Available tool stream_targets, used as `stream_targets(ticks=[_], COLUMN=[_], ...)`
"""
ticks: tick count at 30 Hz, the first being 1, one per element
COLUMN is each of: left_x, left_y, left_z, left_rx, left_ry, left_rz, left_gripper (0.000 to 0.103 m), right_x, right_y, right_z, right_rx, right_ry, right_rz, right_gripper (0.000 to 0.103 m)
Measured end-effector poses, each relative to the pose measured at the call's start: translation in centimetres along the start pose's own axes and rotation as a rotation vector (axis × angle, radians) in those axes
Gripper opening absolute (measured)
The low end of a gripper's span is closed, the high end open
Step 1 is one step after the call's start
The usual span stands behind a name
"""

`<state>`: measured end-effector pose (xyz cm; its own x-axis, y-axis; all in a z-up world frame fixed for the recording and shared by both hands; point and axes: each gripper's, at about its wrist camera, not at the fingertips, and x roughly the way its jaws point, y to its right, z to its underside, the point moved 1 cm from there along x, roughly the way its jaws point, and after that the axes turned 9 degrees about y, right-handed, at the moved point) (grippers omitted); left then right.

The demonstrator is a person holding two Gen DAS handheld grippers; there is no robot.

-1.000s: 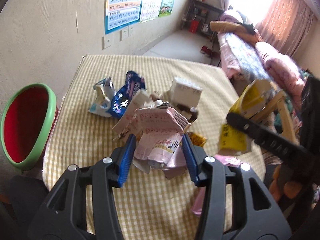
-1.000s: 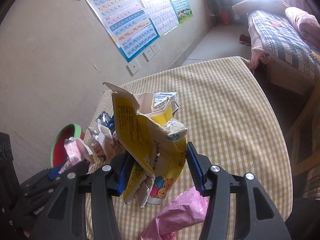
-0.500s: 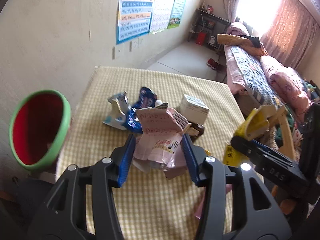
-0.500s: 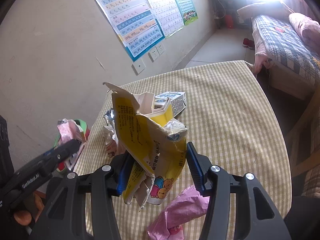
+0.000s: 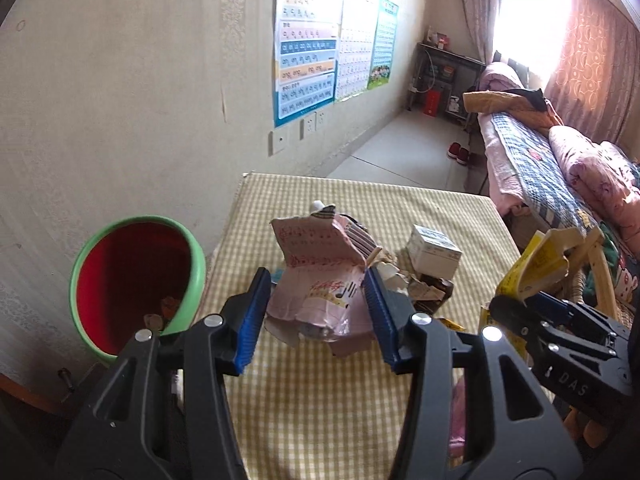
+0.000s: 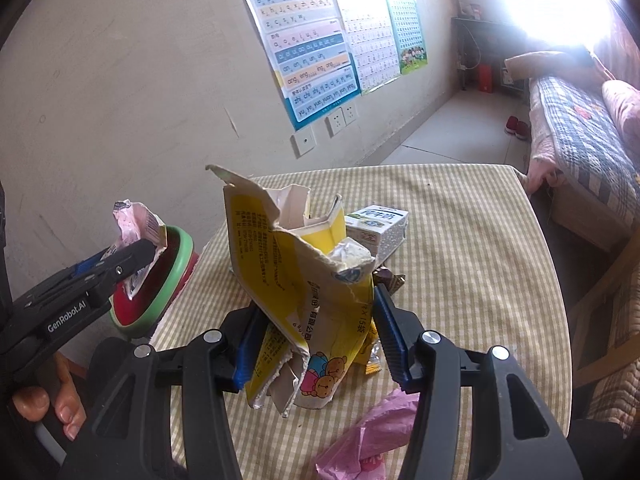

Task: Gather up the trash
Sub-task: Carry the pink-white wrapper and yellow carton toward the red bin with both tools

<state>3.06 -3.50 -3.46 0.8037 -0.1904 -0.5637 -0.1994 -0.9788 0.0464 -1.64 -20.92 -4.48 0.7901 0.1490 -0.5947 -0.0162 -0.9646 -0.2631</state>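
My left gripper (image 5: 316,312) is shut on a crumpled pink carton (image 5: 320,276) and holds it above the checked table's (image 5: 320,392) left edge, close to a green-rimmed red bin (image 5: 132,280). My right gripper (image 6: 316,336) is shut on a torn yellow carton (image 6: 296,280) and holds it above the table (image 6: 472,264). In the right wrist view the left gripper (image 6: 132,256) with the pink carton (image 6: 134,224) is in front of the bin (image 6: 168,276). The right gripper also shows in the left wrist view (image 5: 520,312).
A white box (image 5: 434,250) and small wrappers (image 5: 428,288) lie in the table's middle. A pink bag (image 6: 368,436) lies near the front edge. A wall with posters is at the left. A bed (image 5: 560,168) stands at the right.
My left gripper has lifted the pink carton off the pile and swung left towards the bin. My right gripper keeps the yellow carton and has barely moved.
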Motion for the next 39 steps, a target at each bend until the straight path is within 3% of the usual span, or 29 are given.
stream_targets(ticks=[27, 39], left_x=[-1.8, -1.3], left_y=[-9.6, -12.1], left_z=[1.2, 2.1], left_rx=[-0.14, -0.169], left_ry=[0.021, -0.011], left_rz=[-0.185, -0.219], left_gripper=[0.047, 0.047], right_x=[3.2, 4.8], right_y=[-9.3, -12.7], right_z=[0.8, 0.7], right_rx=[-0.198, -0.276], right_ry=[-0.075, -0.111], right_rz=[-0.118, -0.099], right_gripper=[0.051, 0.051])
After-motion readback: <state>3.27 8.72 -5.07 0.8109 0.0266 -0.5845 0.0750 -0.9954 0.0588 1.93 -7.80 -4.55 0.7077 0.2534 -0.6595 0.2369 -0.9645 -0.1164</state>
